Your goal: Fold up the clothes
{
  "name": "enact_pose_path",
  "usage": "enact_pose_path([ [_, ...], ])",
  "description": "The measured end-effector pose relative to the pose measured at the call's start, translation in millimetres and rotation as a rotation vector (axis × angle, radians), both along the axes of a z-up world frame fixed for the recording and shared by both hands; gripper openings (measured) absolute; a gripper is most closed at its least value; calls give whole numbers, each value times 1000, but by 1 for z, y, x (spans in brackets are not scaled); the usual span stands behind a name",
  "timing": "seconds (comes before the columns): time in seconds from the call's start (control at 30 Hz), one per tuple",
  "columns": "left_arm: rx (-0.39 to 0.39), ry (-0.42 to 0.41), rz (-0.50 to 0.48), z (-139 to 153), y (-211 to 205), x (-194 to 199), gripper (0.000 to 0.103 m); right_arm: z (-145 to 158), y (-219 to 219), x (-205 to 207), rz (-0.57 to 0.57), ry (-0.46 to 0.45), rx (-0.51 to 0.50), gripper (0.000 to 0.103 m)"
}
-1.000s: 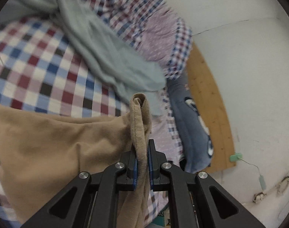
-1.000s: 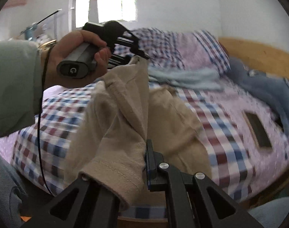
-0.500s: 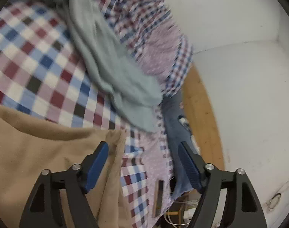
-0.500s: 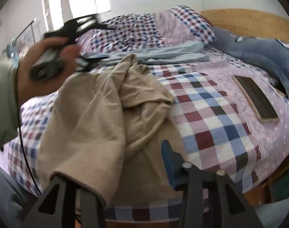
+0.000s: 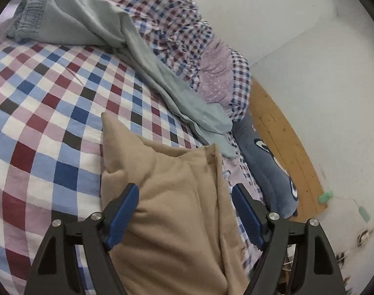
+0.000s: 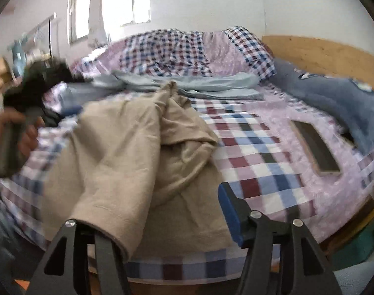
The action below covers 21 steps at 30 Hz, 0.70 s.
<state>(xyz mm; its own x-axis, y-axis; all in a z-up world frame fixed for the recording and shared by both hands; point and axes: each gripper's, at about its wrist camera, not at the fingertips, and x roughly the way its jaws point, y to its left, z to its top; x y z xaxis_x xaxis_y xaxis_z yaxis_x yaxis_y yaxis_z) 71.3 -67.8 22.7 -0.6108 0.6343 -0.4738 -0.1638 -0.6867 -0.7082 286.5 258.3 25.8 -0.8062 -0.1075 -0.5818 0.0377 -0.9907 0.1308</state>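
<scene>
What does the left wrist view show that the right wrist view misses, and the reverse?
Left wrist only: the grey-green trousers' gathered waistband and a green plug by the wall. Right wrist only: the window, a phone on the checked bedcover, and the blurred hand holding the left claw. Both: the tan garment and wooden headboard.

Blurred beyond reading at the left edge beside the tan garment (image 6: 127,162): a hand (image 6: 12,135) and the left gripper (image 6: 39,83); hidden under that garment's hem, the right gripper's (image 6: 162,211) left pad.
</scene>
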Motion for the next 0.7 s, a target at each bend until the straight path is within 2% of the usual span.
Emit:
enact_pose_path([
  [0.1,-85,52,-30,-5,14,1,82,-11,40,-1,-118,-50,-222,62],
  [0.17,-119,79,-38,-9,21,1,82,-18,57,2,-183,-74,-308,62],
  [0.37,-79,69,-26,-15,18,-6,82,-33,85,14,-291,-124,-498,62],
  [0.5,-93,67,-25,-15,19,-8,82,-39,94,19,-355,-161,-544,62],
  [0.7,-81,57,-19,-14,17,-10,82,-32,116,36,-516,-175,-498,62],
])
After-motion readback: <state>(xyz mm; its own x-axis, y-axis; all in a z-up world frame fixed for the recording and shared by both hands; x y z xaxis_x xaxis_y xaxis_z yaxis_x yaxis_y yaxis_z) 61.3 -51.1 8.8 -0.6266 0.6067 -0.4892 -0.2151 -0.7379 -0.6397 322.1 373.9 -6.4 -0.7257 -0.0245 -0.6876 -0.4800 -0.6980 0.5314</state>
